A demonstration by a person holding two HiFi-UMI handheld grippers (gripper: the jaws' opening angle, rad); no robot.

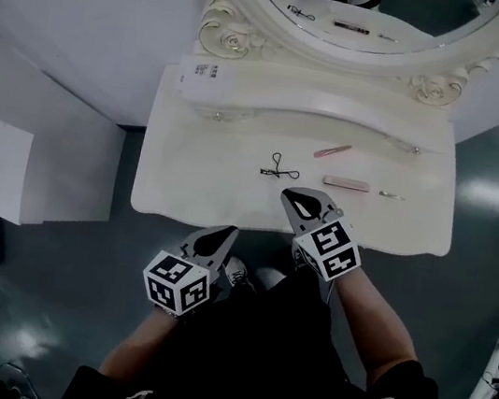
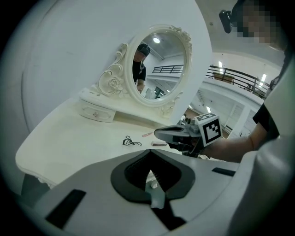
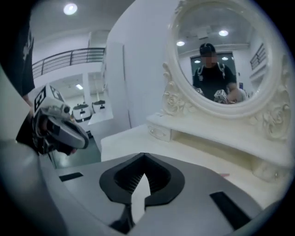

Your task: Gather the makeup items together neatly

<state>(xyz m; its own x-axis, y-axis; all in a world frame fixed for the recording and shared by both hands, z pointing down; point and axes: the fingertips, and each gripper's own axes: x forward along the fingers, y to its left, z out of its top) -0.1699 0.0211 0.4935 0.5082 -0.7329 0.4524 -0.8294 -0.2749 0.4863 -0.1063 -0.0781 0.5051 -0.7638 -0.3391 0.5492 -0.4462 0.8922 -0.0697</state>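
Curler [image 1: 280, 168], pink stick [image 1: 332, 151], tube [image 1: 346, 183], perhaps tweezers [image 1: 390, 196], lie apart.

1. A white dressing table [image 1: 177, 182] carries an oval mirror [image 1: 225, 36] in a carved frame along its back
2. A black eyelash curler [image 1: 280, 169] lies near the middle
3. A pink stick [image 1: 333, 150] lies tilted, behind a pale pink case [image 1: 346, 183]
4. A thin small tool [image 1: 390, 196] lies just beside the case's right end

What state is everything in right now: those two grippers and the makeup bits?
left gripper: shut, empty
right gripper: shut, empty
eyelash curler: lying flat, untouched
pink pencil: lying loose, apart from the others
pink tube: lying flat, untouched
drawer: closed
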